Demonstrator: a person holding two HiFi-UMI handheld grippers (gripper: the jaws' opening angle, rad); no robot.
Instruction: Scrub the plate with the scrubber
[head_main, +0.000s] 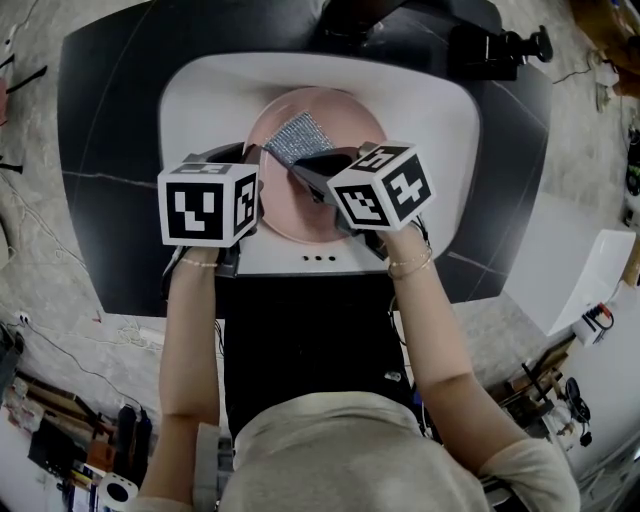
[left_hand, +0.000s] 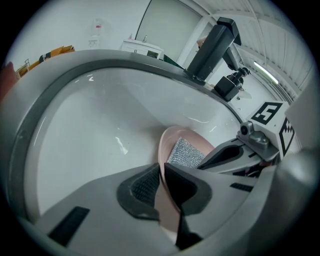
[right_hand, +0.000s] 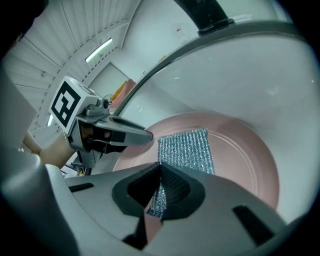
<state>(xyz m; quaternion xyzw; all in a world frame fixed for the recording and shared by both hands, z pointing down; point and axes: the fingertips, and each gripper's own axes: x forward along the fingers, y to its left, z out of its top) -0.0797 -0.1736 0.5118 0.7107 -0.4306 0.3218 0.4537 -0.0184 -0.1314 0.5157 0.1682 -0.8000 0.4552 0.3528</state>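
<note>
A dark tabletop (head_main: 110, 150) carries one white sink (head_main: 200, 100), and one pink plate (head_main: 340, 110) sits in its basin. The left claw (left_hand: 161, 167) is clamped on the plate's rim. The right claw (right_hand: 159, 165) pinches an edge of the single silver scrubber (head_main: 298, 138), which is spread on the plate.

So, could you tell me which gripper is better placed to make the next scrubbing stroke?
The right gripper: its jaws are shut on the scrubber, which lies on the plate. The left gripper is clamped on the plate's rim, steadying it.
</note>
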